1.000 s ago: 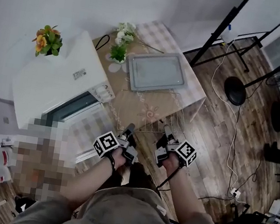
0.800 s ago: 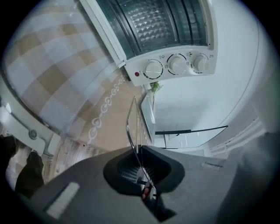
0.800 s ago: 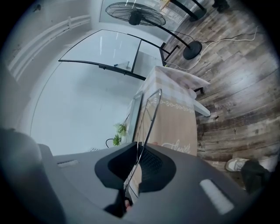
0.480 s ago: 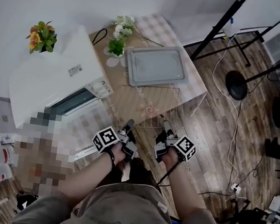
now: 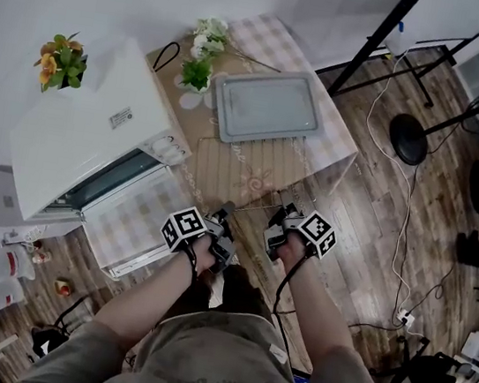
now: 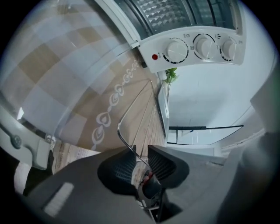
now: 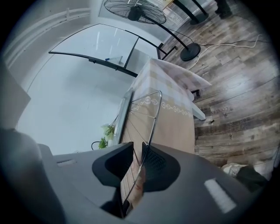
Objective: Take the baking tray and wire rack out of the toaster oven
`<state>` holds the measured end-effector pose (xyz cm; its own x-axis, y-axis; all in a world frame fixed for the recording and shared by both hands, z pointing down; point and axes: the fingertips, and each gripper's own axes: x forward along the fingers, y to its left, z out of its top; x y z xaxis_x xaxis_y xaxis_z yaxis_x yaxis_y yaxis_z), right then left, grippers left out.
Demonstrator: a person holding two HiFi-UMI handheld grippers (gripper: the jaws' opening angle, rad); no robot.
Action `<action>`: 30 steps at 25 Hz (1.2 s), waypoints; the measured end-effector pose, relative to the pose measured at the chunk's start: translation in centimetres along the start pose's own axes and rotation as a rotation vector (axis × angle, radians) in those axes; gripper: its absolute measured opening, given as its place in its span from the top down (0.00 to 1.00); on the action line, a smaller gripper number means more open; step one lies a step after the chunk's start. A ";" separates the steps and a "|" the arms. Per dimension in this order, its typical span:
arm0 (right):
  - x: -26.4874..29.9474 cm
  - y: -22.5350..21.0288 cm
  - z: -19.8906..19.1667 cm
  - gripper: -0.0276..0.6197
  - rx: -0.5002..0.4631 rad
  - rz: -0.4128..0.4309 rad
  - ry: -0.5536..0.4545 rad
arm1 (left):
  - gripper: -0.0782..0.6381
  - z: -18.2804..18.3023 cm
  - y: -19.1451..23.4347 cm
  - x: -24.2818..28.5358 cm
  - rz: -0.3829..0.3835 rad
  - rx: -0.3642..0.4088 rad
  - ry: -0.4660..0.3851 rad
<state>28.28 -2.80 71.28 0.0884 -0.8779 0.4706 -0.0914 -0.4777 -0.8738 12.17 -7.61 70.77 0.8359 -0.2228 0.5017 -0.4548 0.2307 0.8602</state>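
Bearing wire rack (image 5: pixel 264 177), clothed table (image 5: pixel 275 44); floorboards (image 5: pixel 375 242).

No wording can be read. The label (image 5: pixel 120 117) on top of the toaster oven (image 5: pixel 67 151) is too small to be made out, and the markings printed round its dials (image 6: pixel 177 50) are blurred.
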 end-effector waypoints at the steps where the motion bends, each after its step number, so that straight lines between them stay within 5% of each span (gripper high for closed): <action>1: 0.2 -0.3 0.0 0.82 0.005 -0.009 0.000 | 0.76 -0.2 0.3 0.0 0.006 -0.009 0.006; 13: 1.2 -2.1 -0.2 0.74 0.047 -0.062 -0.022 | 0.71 -1.8 1.8 -1.1 0.041 0.002 0.029; 16: 0.6 -2.0 0.1 0.59 0.004 -0.084 -0.023 | 0.71 -1.3 1.6 -1.4 0.038 0.012 0.025; 21: -1.8 -1.7 0.7 0.52 -0.047 -0.128 -0.020 | 0.72 -0.6 -0.1 -2.6 0.005 0.035 0.014; 26: -4.4 -0.1 1.2 0.51 -0.152 -0.201 -0.024 | 0.73 0.7 -3.1 -4.2 -0.039 0.192 -0.009; 30: -6.1 3.5 0.8 0.53 -0.248 -0.170 -0.016 | 0.73 1.9 -5.8 -6.6 -0.086 0.299 -0.030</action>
<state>28.17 0.91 65.25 0.1383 -0.7847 0.6043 -0.3131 -0.6135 -0.7250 8.75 -9.27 62.63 0.8678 -0.2579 0.4247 -0.4570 -0.0785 0.8860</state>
